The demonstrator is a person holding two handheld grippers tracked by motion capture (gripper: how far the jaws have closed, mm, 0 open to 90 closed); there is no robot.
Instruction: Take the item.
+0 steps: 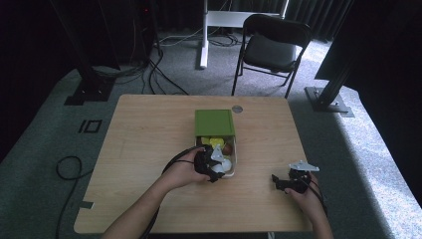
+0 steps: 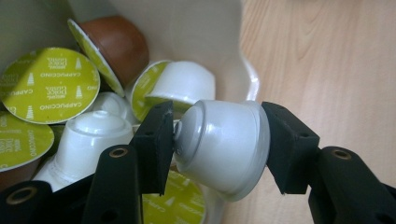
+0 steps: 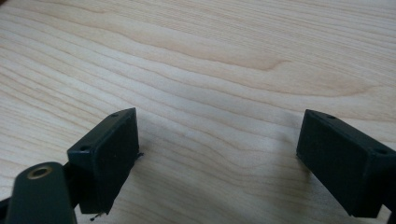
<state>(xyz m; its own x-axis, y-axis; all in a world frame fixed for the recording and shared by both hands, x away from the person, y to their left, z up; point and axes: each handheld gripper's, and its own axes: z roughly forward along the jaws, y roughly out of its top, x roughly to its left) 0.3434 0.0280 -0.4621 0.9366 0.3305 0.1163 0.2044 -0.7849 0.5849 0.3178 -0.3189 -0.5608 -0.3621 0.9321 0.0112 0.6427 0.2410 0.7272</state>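
Left tool (image 2: 217,140) is gripping a white coffee capsule (image 2: 224,144) between both pads, capsule lying sideways, just over the near corner of the open box (image 2: 205,32). Other capsules are sitting inside: green Cappuccino-lidded ones (image 2: 49,84), a brown one (image 2: 119,44). Right tool (image 3: 217,158) is resting wide apart over bare worktop (image 3: 210,56), holding nothing. Green lid (image 1: 214,122) is apparently lying across the box's far half.

Hidden under the left gripper (image 1: 215,167) in the high view: near end of the capsule box (image 1: 234,160). Capsule lettering (image 2: 49,84) partly cut off at left edge.
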